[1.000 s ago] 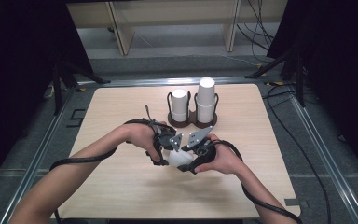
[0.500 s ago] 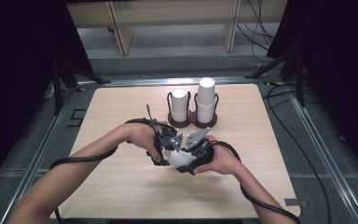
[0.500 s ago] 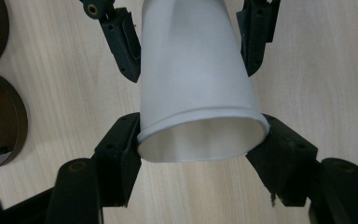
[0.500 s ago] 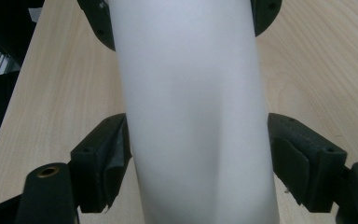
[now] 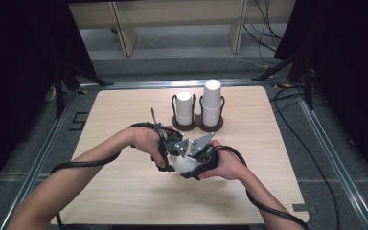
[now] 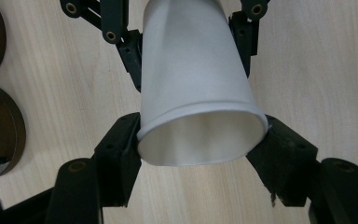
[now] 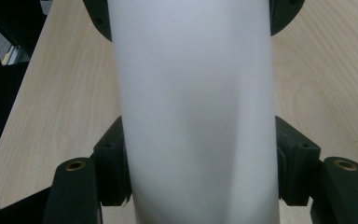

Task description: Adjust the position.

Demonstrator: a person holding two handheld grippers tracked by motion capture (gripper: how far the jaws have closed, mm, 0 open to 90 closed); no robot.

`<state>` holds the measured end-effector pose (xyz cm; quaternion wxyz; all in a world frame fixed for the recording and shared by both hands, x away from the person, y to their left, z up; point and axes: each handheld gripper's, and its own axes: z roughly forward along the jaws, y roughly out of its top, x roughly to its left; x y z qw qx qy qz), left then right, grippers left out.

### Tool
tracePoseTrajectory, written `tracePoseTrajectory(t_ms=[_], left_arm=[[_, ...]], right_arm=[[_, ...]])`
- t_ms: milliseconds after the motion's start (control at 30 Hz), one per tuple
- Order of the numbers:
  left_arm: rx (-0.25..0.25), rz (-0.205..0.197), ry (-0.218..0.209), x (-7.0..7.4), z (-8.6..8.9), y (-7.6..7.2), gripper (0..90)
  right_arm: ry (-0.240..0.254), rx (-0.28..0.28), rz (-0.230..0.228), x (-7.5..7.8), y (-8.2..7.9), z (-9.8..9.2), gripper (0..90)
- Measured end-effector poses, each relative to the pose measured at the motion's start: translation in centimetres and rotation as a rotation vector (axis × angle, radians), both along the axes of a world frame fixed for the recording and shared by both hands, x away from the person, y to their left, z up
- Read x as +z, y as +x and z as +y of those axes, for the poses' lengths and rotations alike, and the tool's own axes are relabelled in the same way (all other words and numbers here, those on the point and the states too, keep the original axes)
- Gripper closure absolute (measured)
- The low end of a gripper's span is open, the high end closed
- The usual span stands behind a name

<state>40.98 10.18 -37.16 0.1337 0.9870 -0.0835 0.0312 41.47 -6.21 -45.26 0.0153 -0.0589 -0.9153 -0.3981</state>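
1. The left claw grips a white paper cup at its rim end; in the left gripper view both pads press the wall just behind the open mouth.
2. The right claw is now clamped on the same cup too; in the right gripper view its pads bear on either side of the white wall, and in the left gripper view its jaws pinch the far, narrow end.
3. So the cup hangs between the two claws, lying on its side just above the tabletop, near the person's edge.
4. Ahead of both claws, well apart from them, stands a dark double cup holder with a short stack of cups in one ring and a taller stack in the other.
5. Progress, as I judge it: one cup is out of the holder and held by both claws; what is left is probably to pull nested cups apart or pass the cup over, and then set it down or stack it.
6. Against the picture a second ago: the right claw's jaws have just been closing, from wide to tight, with the cup between them. Both hands sit where they were, and the left claw's grip and the holder look unchanged.
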Motion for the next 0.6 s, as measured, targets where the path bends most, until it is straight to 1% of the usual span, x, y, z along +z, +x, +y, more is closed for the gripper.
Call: tracePoseTrajectory(t_ms=[167, 200, 233, 267, 300, 333, 367, 467, 500, 533, 567, 600], left_arm=[[0.000, 0.006, -0.013, 0.1, 0.1, 0.0, 33.4], [-0.016, -0.006, -0.026, 0.0, 0.2, 0.0, 29.2], [-0.022, -0.020, -0.039, 0.0, 0.2, 0.0, 27.1], [-0.022, -0.020, -0.039, 0.0, 0.2, 0.0, 24.1], [-0.028, -0.045, -0.056, -0.2, 0.5, 0.2, 19.6], [-0.026, -0.047, -0.066, -0.3, 0.6, 0.3, 16.4], [-0.026, -0.047, -0.066, -0.3, 0.6, 0.3, 14.3], [-0.011, -0.061, -0.110, -0.6, 1.1, 0.5, 12.4], [-0.004, -0.064, -0.130, -0.7, 1.3, 0.6, 10.1], [-0.001, -0.071, -0.158, -0.7, 1.6, 0.6, 8.6], [0.017, -0.082, -0.192, -0.6, 2.0, 0.7, 6.7], [0.017, -0.082, -0.192, -0.6, 2.0, 0.7, 6.1]], right_arm=[[0.009, 0.004, -0.012, 0.1, -0.1, -0.2, 36.0], [0.016, 0.003, -0.022, 0.2, -0.2, -0.2, 35.7], [0.018, -0.001, -0.025, 0.1, -0.2, -0.2, 35.6], [0.018, -0.001, -0.025, 0.1, -0.2, -0.2, 35.6], [0.022, -0.006, -0.049, 0.2, -0.3, -0.4, 35.6], [0.027, -0.007, -0.055, 0.2, -0.3, -0.5, 35.6], [0.027, -0.007, -0.055, 0.2, -0.3, -0.5, 35.6], [0.032, -0.016, -0.061, 0.2, -0.3, -0.8, 35.6], [0.037, -0.021, -0.075, 0.2, -0.3, -1.0, 35.6], [0.041, -0.024, -0.077, 0.1, -0.3, -1.0, 35.6], [0.057, -0.037, -0.075, 0.0, -0.4, -1.2, 35.5], [0.057, -0.037, -0.075, 0.0, -0.4, -1.2, 35.5]])
